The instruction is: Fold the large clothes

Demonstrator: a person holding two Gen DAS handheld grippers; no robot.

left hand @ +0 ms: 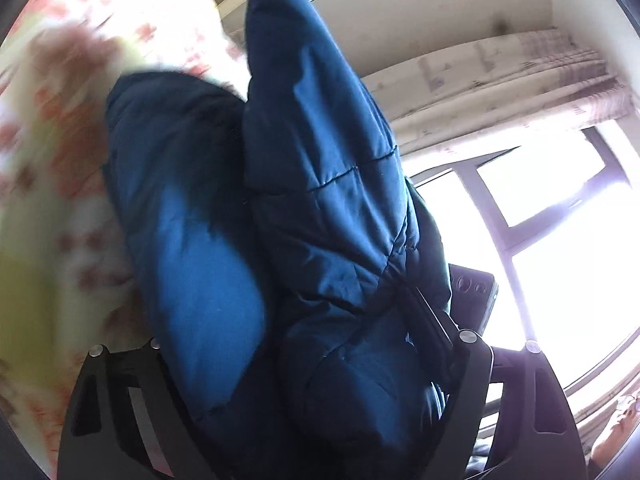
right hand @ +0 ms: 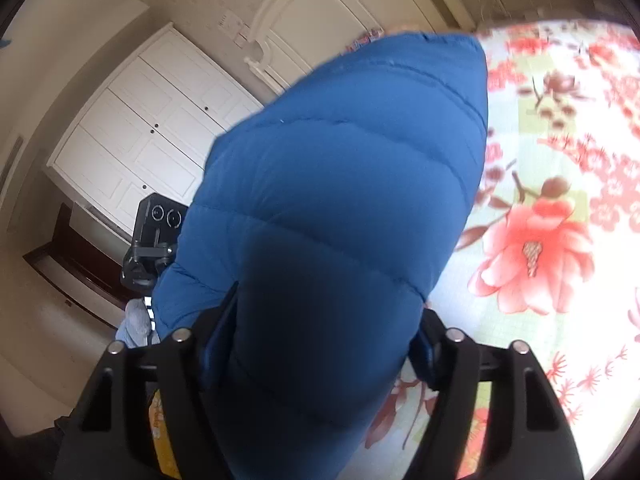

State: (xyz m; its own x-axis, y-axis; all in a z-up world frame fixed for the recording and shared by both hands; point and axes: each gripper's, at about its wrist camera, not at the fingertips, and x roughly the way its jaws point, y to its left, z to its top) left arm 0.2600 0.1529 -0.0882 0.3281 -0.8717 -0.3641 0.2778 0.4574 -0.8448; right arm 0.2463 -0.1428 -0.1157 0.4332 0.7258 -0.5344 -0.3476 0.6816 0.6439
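Observation:
A blue quilted puffer jacket (left hand: 320, 200) fills the middle of the left wrist view, lifted above the floral bedsheet (left hand: 52, 168). My left gripper (left hand: 316, 392) is shut on a bunched part of it, and the fabric hides the fingertips. In the right wrist view the same jacket (right hand: 340, 200) hangs forward over the bedsheet (right hand: 552, 208). My right gripper (right hand: 320, 364) is shut on the jacket's padded edge, with fabric bulging between the black fingers (right hand: 452, 364).
A white wardrobe (right hand: 148, 136) and a white headboard (right hand: 320, 12) stand beyond the bed. A black device on a stand (right hand: 154, 236) is at the bedside; it also shows in the left wrist view (left hand: 474, 292). A bright window (left hand: 540, 220) with curtains is on the right.

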